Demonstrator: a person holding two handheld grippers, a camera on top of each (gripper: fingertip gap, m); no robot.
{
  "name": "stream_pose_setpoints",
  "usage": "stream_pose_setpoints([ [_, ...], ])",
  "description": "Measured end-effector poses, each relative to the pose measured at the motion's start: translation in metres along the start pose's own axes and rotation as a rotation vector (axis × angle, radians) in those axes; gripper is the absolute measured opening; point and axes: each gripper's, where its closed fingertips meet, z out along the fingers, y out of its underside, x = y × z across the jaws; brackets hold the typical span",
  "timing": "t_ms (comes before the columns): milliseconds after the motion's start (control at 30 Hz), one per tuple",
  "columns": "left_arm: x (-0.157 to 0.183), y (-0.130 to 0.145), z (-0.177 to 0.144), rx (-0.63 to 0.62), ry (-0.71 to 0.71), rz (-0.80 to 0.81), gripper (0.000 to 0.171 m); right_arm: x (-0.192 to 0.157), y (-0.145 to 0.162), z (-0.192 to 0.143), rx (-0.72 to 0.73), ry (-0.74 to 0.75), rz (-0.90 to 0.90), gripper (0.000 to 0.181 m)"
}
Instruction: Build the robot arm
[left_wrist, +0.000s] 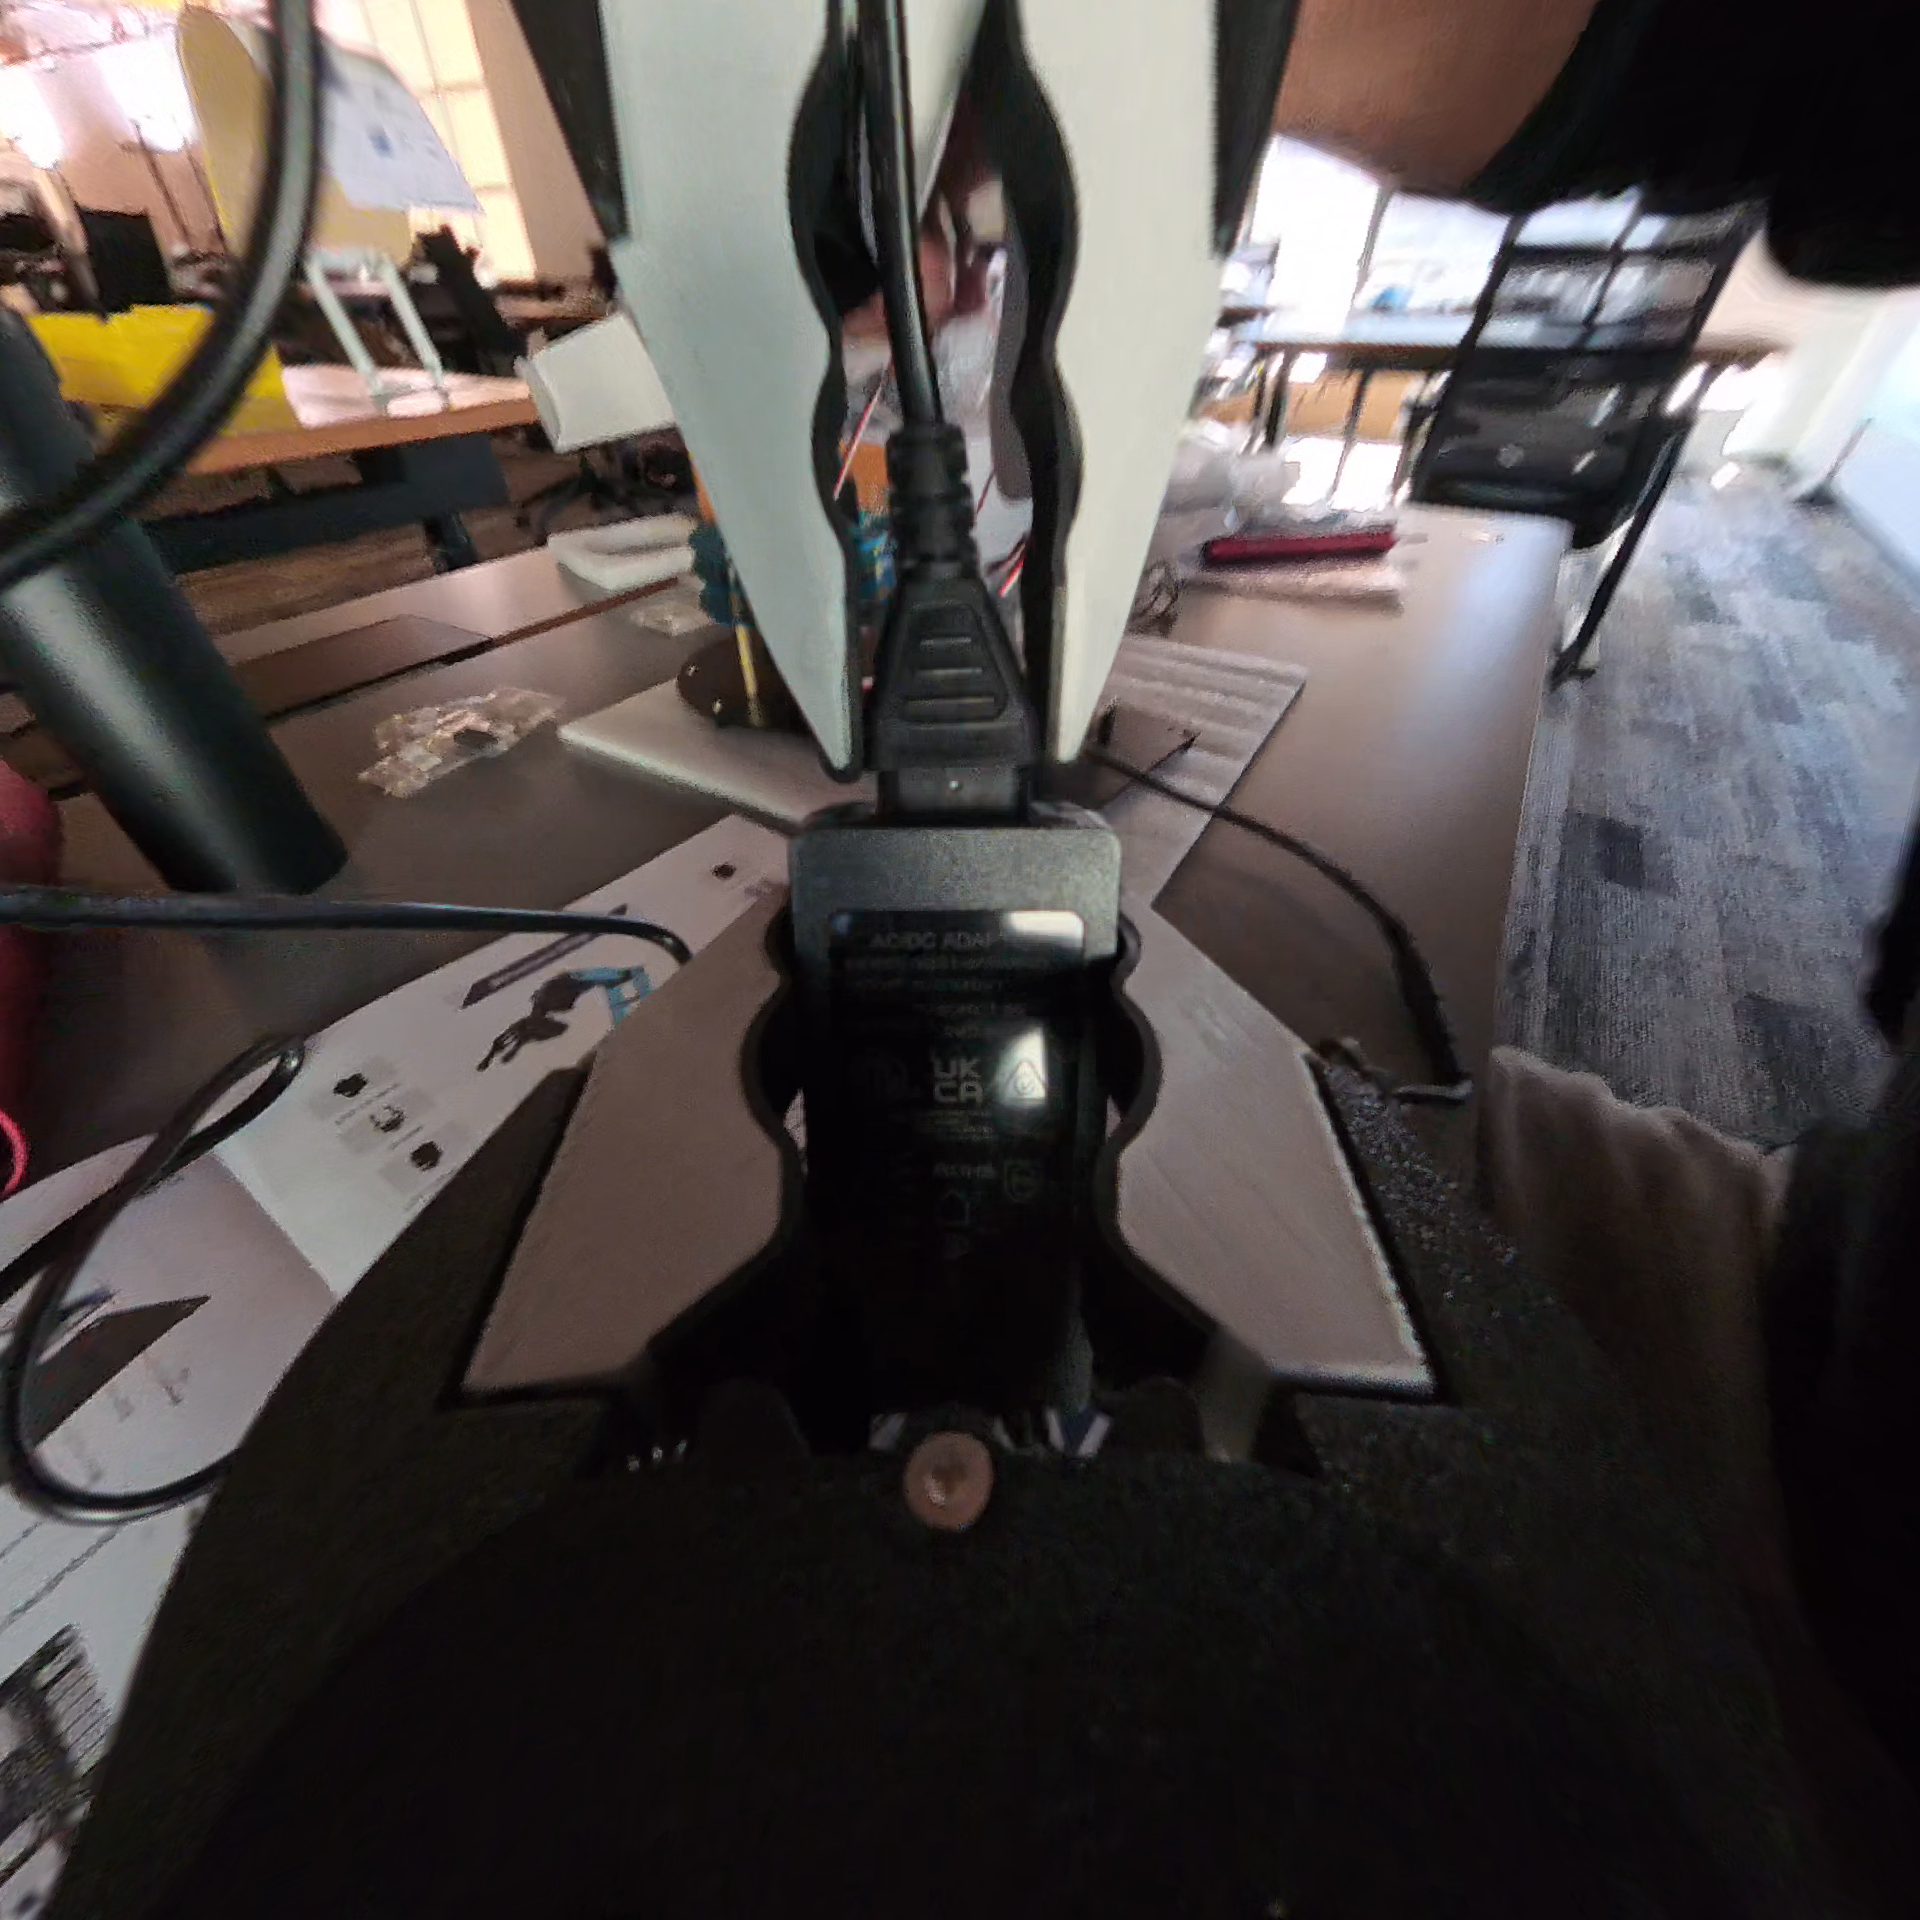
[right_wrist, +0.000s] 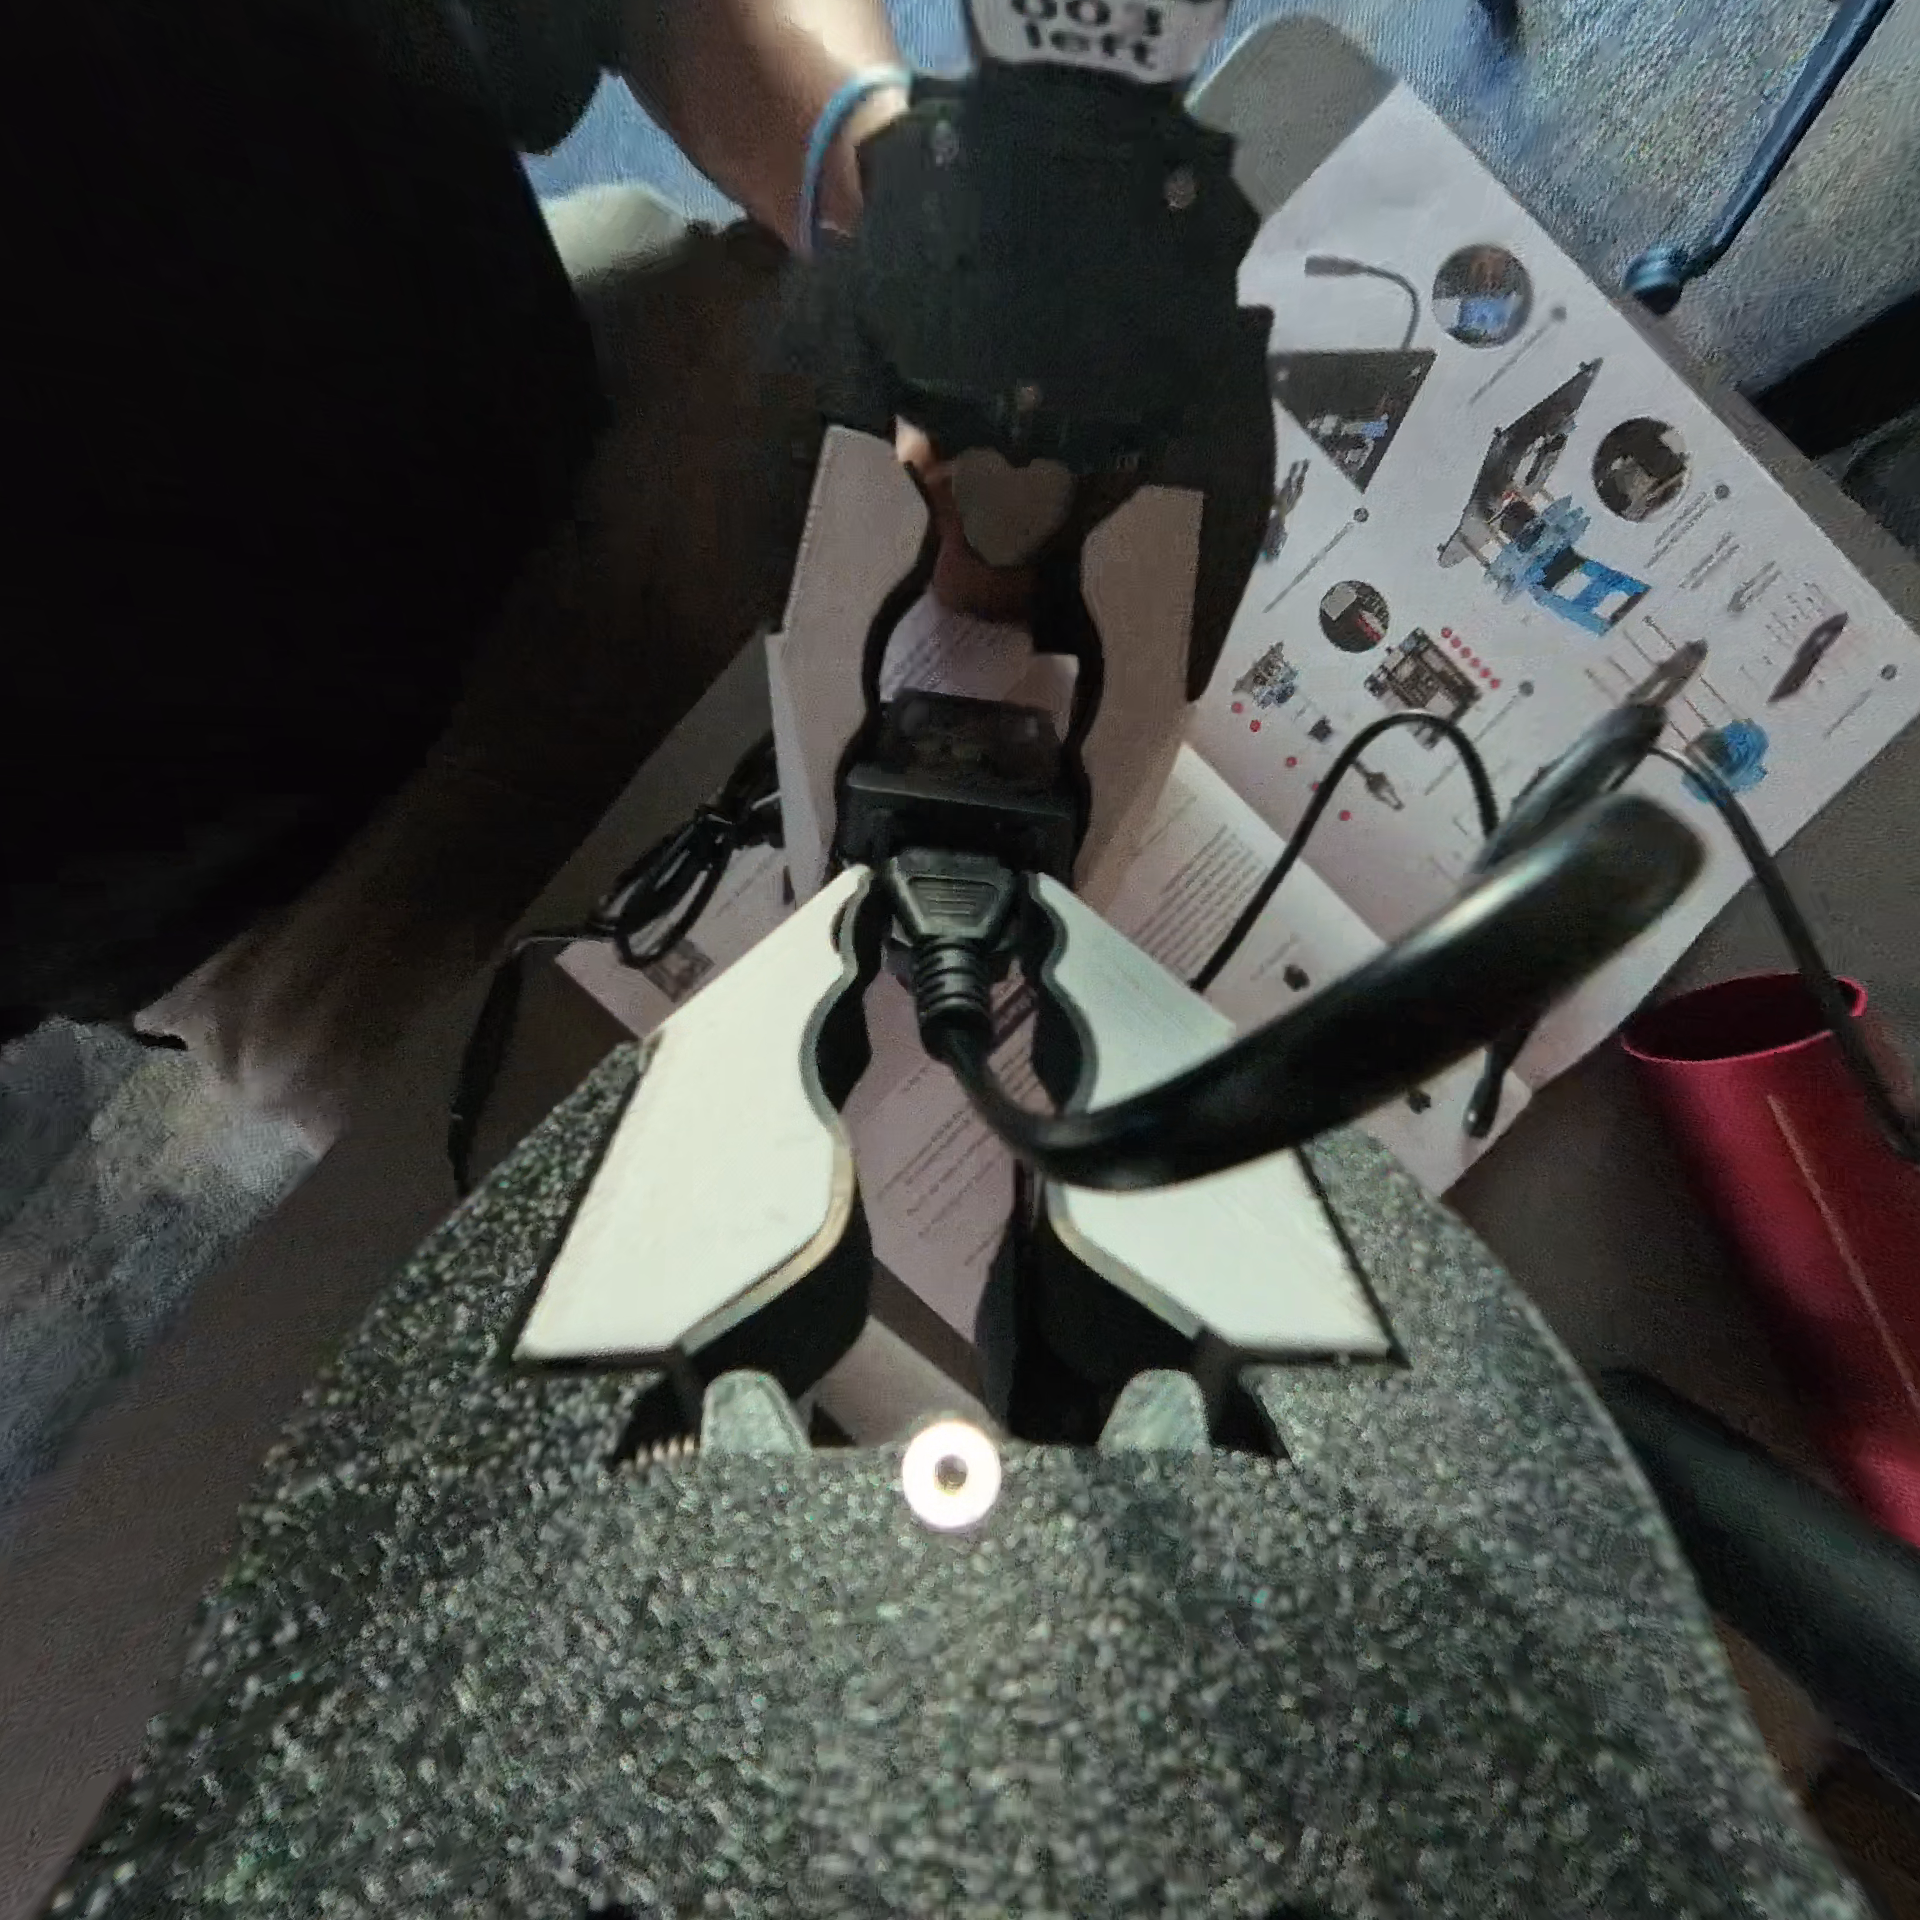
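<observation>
Pinching the adapter (left_wrist: 951, 1049) above the table (left_wrist: 499, 821), the left gripper (left_wrist: 951, 914) faces the right gripper (right_wrist: 951, 894) clamped on the plug (right_wrist: 951, 894) at its end, where any tilt could jam the plug or let it slip

Daylight came from bright windows (left_wrist: 1340, 270) far behind, blown out to white, while the near foreground sat in deep shadow. In the left wrist view the label of the black adapter (left_wrist: 951, 1049) caught two small patches of glare, and the background room was soft and smeared. Both views bent strongly at the edges, as wide-angle lenses do. In the right wrist view the upper left was almost black, and the thick cable (right_wrist: 1382, 997) close to the lens was blurred.
</observation>
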Motion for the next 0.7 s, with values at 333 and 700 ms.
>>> stream_pose_setpoints([
  [333, -0.016, 0.010, 0.012, -0.074, -0.065, 0.006, 0.053, 0.011, -0.001, 0.001, -0.197, 0.006, -0.059, 0.024],
  [700, -0.022, 0.019, 0.017, -0.115, -0.092, -0.007, 0.054, 0.016, 0.007, 0.007, -0.204, 0.041, -0.053, 0.024],
])
